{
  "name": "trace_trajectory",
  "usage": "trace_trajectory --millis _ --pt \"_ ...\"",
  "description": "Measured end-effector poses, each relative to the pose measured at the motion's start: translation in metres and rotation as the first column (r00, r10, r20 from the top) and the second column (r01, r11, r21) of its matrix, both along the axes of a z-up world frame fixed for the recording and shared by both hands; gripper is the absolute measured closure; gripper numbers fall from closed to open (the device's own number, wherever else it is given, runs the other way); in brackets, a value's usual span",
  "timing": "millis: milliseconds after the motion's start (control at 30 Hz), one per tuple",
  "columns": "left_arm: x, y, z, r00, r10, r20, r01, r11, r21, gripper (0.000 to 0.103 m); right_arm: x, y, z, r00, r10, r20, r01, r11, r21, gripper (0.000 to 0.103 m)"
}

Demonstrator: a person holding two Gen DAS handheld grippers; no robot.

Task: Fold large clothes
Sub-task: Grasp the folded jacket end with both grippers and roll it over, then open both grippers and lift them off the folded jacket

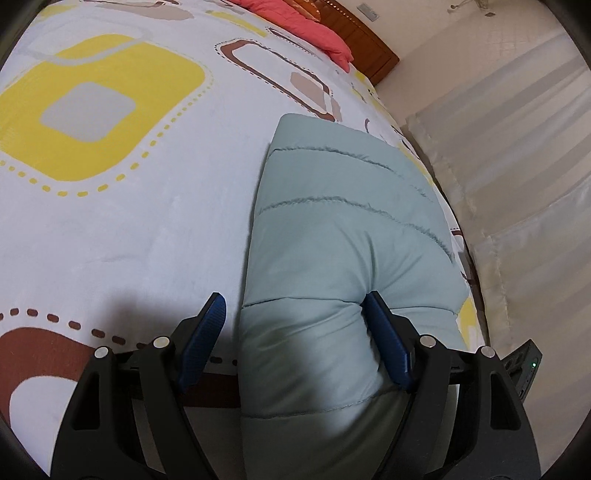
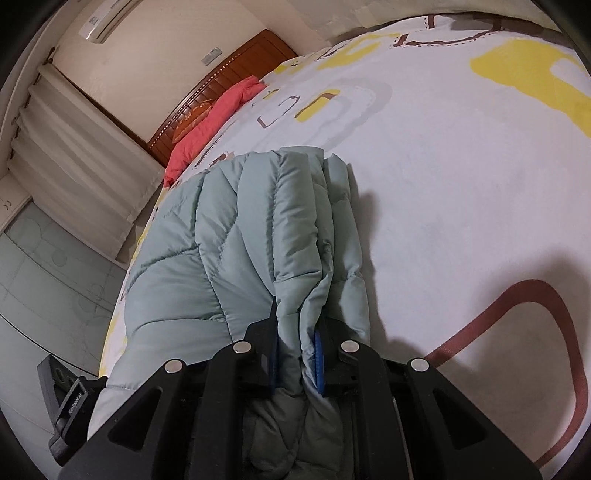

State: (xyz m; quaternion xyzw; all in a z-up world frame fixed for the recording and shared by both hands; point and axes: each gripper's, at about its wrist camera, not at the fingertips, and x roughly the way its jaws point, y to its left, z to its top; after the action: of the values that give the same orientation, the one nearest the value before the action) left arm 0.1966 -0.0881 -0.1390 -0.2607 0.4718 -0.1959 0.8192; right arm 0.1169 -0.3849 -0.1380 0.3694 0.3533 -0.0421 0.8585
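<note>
left gripper (image 1: 295, 317) jaws wide, straddling pale-green quilted puffer jacket (image 1: 343, 236) | right gripper (image 2: 297, 325) jaws clamped on jacket edge | jacket on patterned bed sheet (image 1: 140, 229)

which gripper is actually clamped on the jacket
The right gripper: its jaws are pinched shut on a bunched fold of the pale green jacket. The left gripper stands wide open around it.

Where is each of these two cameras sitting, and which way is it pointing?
Left wrist: on the left claw, looking along its open fingers at the puffy green jacket on the patterned bed.
Right wrist: on the right claw, looking along fingers clamped on a bunched jacket fold.
Shared: the jacket, the bed, the red pillow and the wooden headboard.
</note>
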Motion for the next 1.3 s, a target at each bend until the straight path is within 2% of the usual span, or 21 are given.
trace_trajectory --millis 100,233,333,433,500,600,633,733,833,933,1100,1200,1300 --pt "-0.001 0.009 0.005 1.000 0.020 -0.009 -0.020 0.999 -0.032 0.028 -0.003 -0.001 0.008 1.000 -0.002 -0.001 0.002 1.000 0.004 0.083" --pt "-0.017 0.027 0.021 0.996 0.088 0.026 -0.085 0.992 -0.095 0.028 -0.021 0.000 0.030 0.999 -0.043 0.014 0.043 0.999 -0.028 0.082" --pt "-0.026 0.032 0.035 0.992 0.113 0.057 -0.103 0.982 -0.159 0.028 -0.042 0.007 0.055 0.995 -0.069 0.075 0.075 0.995 -0.069 0.082" --pt "-0.031 0.026 0.042 0.993 0.099 0.071 -0.083 0.977 -0.197 0.028 -0.054 0.021 0.070 0.993 -0.020 0.118 0.029 0.996 -0.079 0.082" --pt "-0.032 0.017 0.039 0.996 0.071 0.061 -0.059 0.982 -0.178 0.028 -0.056 0.031 0.066 0.993 0.030 0.111 -0.025 0.998 -0.050 0.082" --pt "-0.032 0.009 0.025 0.997 0.072 0.018 -0.070 0.991 -0.111 0.028 -0.052 0.040 0.042 0.997 0.064 0.045 -0.063 0.998 -0.021 0.082" --pt "-0.030 0.006 0.019 0.998 0.068 0.002 -0.067 0.995 -0.077 0.029 -0.050 0.040 0.031 0.998 0.066 0.016 -0.066 0.998 -0.013 0.085" --pt "-0.028 0.004 -0.002 0.996 0.075 -0.045 -0.077 0.995 -0.061 0.029 -0.045 0.040 0.010 0.997 0.070 -0.014 -0.070 0.998 0.004 0.090" --pt "-0.029 -0.002 -0.004 0.998 0.066 -0.008 -0.066 0.998 0.005 0.033 -0.043 0.039 -0.002 0.998 0.064 -0.012 -0.064 0.998 0.013 0.094" --pt "-0.029 -0.002 -0.006 0.998 0.059 -0.004 -0.059 0.998 0.016 0.034 -0.045 0.038 -0.006 0.999 0.052 -0.003 -0.052 0.998 0.039 0.094" --pt "-0.031 0.016 0.011 0.997 0.068 -0.047 -0.069 0.997 -0.026 0.037 -0.051 0.039 0.016 0.998 0.058 -0.018 -0.057 0.998 0.029 0.089" --pt "-0.035 0.025 0.033 0.996 0.090 0.001 -0.090 0.994 -0.063 0.037 -0.053 0.035 0.043 0.999 0.044 0.027 -0.044 0.999 0.006 0.087" --pt "-0.024 0.020 0.058 0.995 0.076 0.068 -0.069 0.993 -0.092 0.037 -0.040 0.025 0.067 0.996 0.036 0.079 -0.036 0.999 -0.001 0.076"
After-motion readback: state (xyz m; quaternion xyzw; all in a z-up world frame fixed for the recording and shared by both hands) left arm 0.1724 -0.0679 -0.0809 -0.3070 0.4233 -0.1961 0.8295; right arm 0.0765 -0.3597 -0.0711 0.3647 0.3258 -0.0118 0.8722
